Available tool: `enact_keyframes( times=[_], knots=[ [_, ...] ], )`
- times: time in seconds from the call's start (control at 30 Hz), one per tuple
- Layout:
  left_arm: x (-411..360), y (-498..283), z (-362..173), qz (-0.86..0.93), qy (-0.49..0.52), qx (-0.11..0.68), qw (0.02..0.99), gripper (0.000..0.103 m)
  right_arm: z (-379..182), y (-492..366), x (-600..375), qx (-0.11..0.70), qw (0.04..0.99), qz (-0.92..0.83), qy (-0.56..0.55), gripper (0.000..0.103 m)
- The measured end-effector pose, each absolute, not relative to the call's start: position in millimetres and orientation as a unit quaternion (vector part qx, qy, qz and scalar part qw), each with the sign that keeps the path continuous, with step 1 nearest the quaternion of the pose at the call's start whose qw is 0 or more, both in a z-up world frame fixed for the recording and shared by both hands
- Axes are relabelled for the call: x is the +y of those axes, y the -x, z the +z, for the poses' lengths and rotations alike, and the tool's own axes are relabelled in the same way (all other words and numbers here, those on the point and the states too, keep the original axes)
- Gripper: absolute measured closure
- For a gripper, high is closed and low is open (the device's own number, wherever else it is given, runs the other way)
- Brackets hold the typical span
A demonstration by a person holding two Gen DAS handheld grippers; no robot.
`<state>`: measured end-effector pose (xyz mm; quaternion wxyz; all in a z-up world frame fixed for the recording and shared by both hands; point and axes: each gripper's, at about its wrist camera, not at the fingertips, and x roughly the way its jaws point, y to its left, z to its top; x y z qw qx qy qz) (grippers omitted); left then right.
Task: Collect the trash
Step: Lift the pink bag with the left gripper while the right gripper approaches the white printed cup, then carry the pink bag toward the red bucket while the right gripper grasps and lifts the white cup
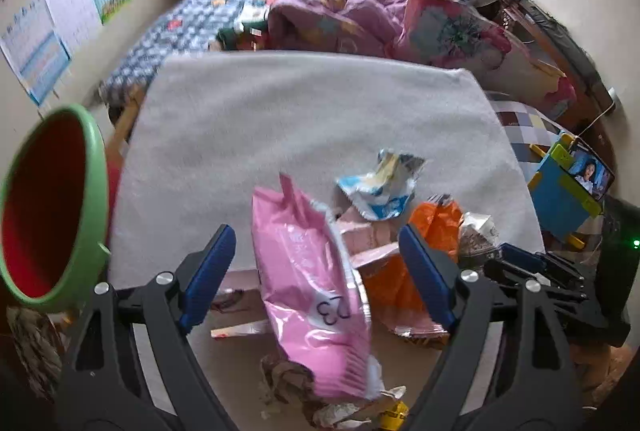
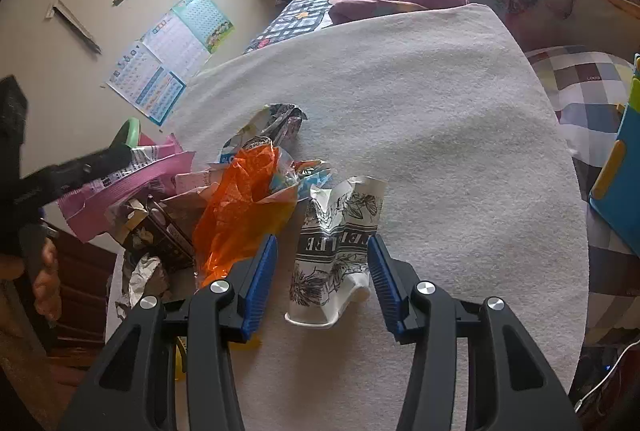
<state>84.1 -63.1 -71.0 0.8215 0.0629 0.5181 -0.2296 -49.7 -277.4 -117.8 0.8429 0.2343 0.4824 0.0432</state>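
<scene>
On the surface (image 2: 440,111): trash piled at my left.
Left tool (image 1: 316,271): released astride pink bag (image 1: 312,291), positioned for pickup.
Right tool (image 2: 322,283): released, straddling crushed cup (image 2: 336,239).

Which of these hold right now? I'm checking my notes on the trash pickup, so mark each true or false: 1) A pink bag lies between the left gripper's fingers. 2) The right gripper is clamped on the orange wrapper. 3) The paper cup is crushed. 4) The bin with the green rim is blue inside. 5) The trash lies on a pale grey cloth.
1) True: the pink bag lies between the open fingers of the left gripper.
2) False: the right gripper is open around the paper cup, its pads clear of it; the orange wrapper lies beside it.
3) True: the cup is crumpled, lying on its side.
4) False: the bin is red inside.
5) True: most of the pile rests on the grey cloth.
</scene>
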Motion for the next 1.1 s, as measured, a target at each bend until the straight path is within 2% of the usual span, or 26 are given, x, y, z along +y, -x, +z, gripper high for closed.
enact_keyframes(
  times=[0.03, 0.1, 0.17, 0.2, 0.4, 0.63, 0.67, 0.7, 0.73, 1.1],
  knots=[
    [-61.8, -84.3, -74.6, -0.227, -0.059, 0.523, 0.819, 0.022, -118.0, 49.9, -278.4, 0.482, 0.843, 0.042, -0.235, 0.056],
    [-56.6, -85.1, -80.9, -0.227, -0.046, 0.531, 0.815, 0.03, -118.6, 49.8, -281.1, 0.483, 0.842, 0.039, -0.237, 0.056],
    [-53.3, -84.7, -84.5, -0.231, -0.034, 0.538, 0.81, 0.056, -118.7, 50.4, -281.6, 0.483, 0.842, 0.037, -0.239, 0.056],
    [-51.8, -84.5, -85.8, -0.231, -0.029, 0.539, 0.81, 0.057, -118.7, 50.3, -281.8, 0.483, 0.841, 0.036, -0.239, 0.056],
    [-42.9, -78.6, -76.2, -0.233, -0.003, 0.514, 0.825, 0.061, -119.6, 48.7, -278.6, 0.486, 0.841, 0.041, -0.236, 0.056],
    [-27.9, -56.3, -35.4, -0.21, 0.017, 0.426, 0.88, 0.061, -126.1, 42.3, -272.3, 0.5, 0.835, 0.042, -0.228, 0.056],
    [-27.3, -55.0, -32.3, -0.209, 0.017, 0.42, 0.883, 0.061, -126.5, 41.6, -270.9, 0.5, 0.835, 0.045, -0.226, 0.061],
    [-26.5, -53.4, -28.8, -0.208, 0.017, 0.413, 0.886, 0.061, -126.8, 41.4, -269.4, 0.501, 0.834, 0.049, -0.225, 0.072],
    [-25.4, -51.9, -26.3, -0.206, 0.016, 0.407, 0.89, 0.061, -125.9, 40.1, -267.9, 0.501, 0.833, 0.056, -0.227, 0.078],
    [-8.1, -54.3, -27.3, -0.191, 0.03, 0.4, 0.896, 0.061, -79.0, 47.4, -273.5, 0.436, 0.872, 0.035, -0.218, 0.079]
  ],
)
